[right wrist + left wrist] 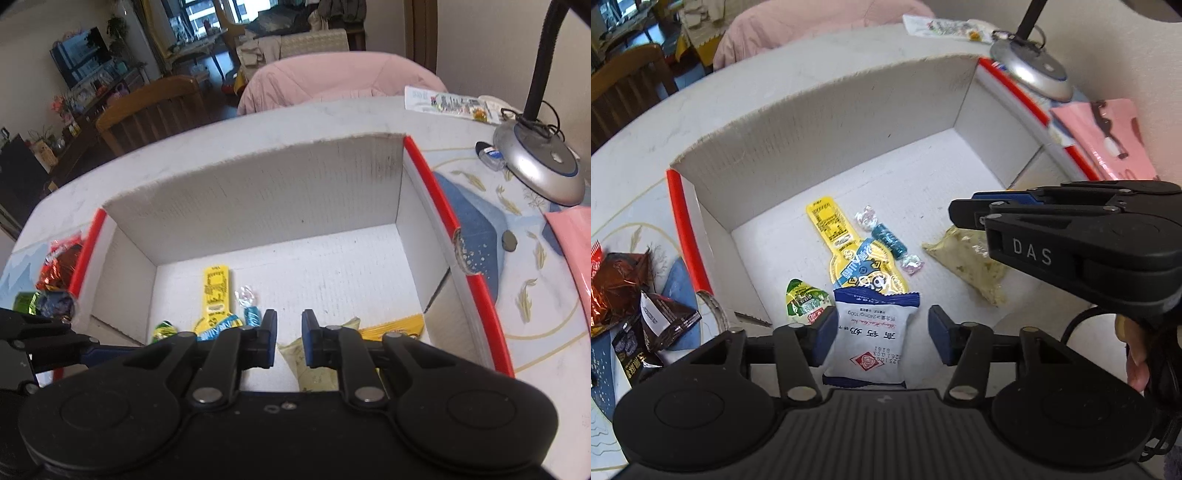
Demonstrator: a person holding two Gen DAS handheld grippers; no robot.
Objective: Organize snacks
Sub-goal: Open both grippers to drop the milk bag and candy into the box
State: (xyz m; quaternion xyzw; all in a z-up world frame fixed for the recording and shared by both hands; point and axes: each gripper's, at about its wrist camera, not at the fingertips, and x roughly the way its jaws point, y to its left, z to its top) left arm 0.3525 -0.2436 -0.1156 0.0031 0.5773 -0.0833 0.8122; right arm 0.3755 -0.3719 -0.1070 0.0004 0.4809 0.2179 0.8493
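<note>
White cardboard box (827, 122) below our left gripper (882, 334) already holds several snacks; its pads stand apart around the white milk-candy packet (871, 332), seemingly released. Our right gripper (289, 338) is nearly closed, empty. Brown packets (631, 295) outside, leftward, remain.

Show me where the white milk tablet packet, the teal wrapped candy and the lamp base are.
white milk tablet packet (873, 332), left wrist view, middle of its printed face
teal wrapped candy (887, 239), left wrist view, its body
lamp base (543, 173), right wrist view, silver dome
</note>
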